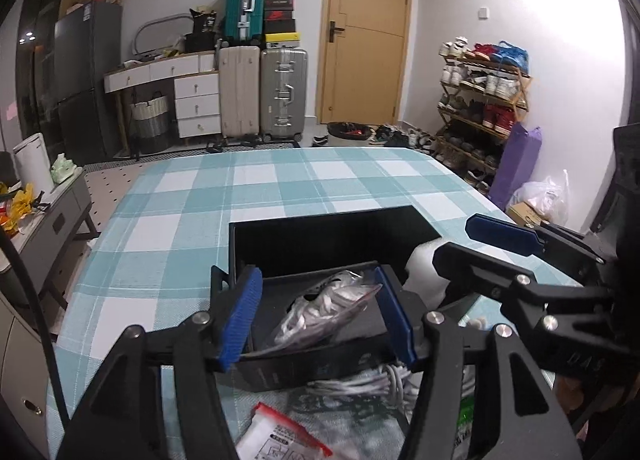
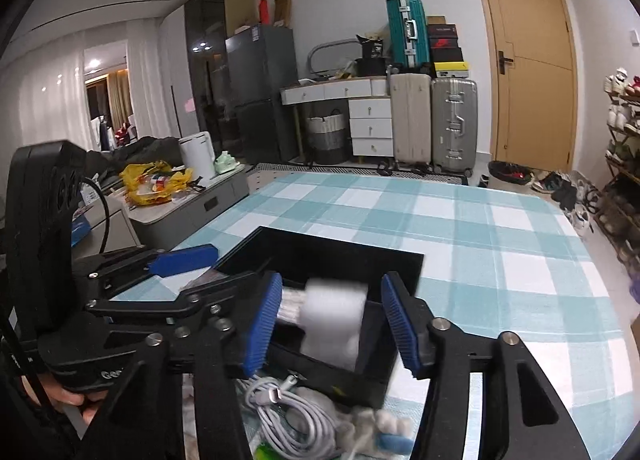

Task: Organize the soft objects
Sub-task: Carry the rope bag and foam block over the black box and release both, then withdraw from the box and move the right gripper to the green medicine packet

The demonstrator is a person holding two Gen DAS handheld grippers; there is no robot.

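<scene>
Coiled white cable (image 2: pixel 288 416) lies nearest the right wrist camera, on the checked tablecloth (image 2: pixel 500 260) of the table, just in front of the black box (image 2: pixel 372 380). Cotton balls (image 2: pixel 384 420) and a small blue item sit beside the cable. A red-edged packet (image 1: pixel 280 436) lies at the near edge in the left wrist view.

Black box: open-topped, standing on the table. Its near wall faces both cameras.

Left hand-held gripper (image 1: pixel 316 320): fingers spread apart, nothing between the blue pads (image 1: pixel 240 324). Both pads hang over the near part of the box. A clear plastic bag (image 1: pixel 332 308) with white contents lies inside the box, between the pads but not touched by them.

Right hand-held gripper (image 2: pixel 332 320): fingers spread apart, one pad on each side of a white foam roll (image 2: pixel 336 316). The roll appears blurred; a gap shows between it and the right pad, and contact with the left pad cannot be determined. The roll sits over the box opening.

Both hand-held grippers work side by side at the box; each appears in the other camera's view.
</scene>
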